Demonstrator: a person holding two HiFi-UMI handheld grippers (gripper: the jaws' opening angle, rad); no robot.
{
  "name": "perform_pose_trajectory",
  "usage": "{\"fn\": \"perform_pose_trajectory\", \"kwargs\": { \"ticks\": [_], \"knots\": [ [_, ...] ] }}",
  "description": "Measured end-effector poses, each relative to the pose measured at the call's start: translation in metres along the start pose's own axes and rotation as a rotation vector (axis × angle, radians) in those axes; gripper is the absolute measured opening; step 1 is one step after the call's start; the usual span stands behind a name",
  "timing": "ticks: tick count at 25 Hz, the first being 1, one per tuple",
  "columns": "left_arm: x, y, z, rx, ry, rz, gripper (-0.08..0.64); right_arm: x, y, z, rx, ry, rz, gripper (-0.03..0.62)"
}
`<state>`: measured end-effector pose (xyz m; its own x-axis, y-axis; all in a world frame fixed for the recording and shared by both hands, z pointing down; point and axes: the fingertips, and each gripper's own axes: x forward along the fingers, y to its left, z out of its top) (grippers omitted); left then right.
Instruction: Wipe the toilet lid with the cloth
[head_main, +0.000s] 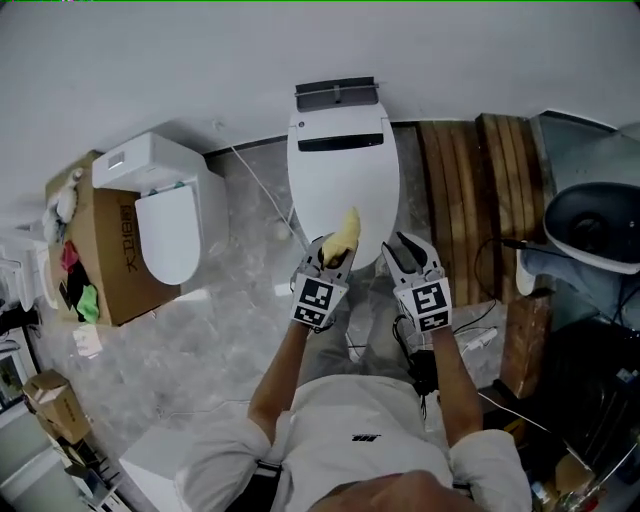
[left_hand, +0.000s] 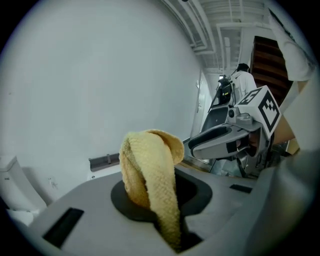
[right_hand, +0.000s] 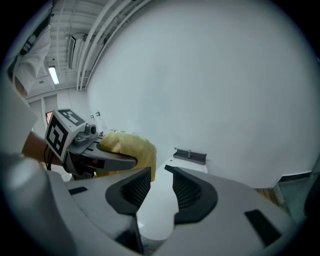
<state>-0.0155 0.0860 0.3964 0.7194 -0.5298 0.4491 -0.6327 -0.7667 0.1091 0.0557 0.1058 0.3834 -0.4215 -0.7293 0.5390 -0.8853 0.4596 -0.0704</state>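
Two toilets stand on the floor (head_main: 230, 300): the middle one with its toilet lid (head_main: 343, 175) shut, and a second toilet (head_main: 165, 225) at the left beside one cardboard box (head_main: 105, 250). Of the two tools, the left hand-held gripper (head_main: 335, 250) is clamped on the one yellow cloth (head_main: 345, 238), which sticks up over the lid's near end. The right hand-held gripper (head_main: 405, 248) has its jaws apart and empty.

The floor (head_main: 220, 300) is grey marbled tile. At the far wall stands a white toilet (head_main: 343, 170) with its lid down. To its left stands a second white toilet (head_main: 165, 225), with a cardboard box (head_main: 105, 255) just beside it. Wooden planks (head_main: 470, 190) lie on the right. A thin white cable (head_main: 262, 195) crosses the tile between the toilets.
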Motion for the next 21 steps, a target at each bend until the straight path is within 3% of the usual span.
{"fn": "perform_pose_trajectory", "kwargs": {
  "ticks": [6, 12, 16, 21],
  "knots": [
    [-0.065, -0.012, 0.041, 0.018, -0.054, -0.013, 0.075, -0.050, 0.030, 0.047, 0.027, -0.072, -0.062, 0.152],
    [-0.099, -0.014, 0.056, -0.003, -0.085, -0.010, 0.075, -0.072, 0.040, 0.072, 0.035, -0.106, -0.117, 0.152],
    [-0.109, -0.017, 0.075, 0.001, -0.115, 0.019, 0.075, -0.084, 0.039, 0.085, 0.035, -0.127, -0.108, 0.152],
    [-0.110, -0.034, 0.100, 0.009, -0.154, 0.059, 0.075, -0.108, 0.025, 0.098, -0.031, -0.148, -0.083, 0.152]
  ]
}}
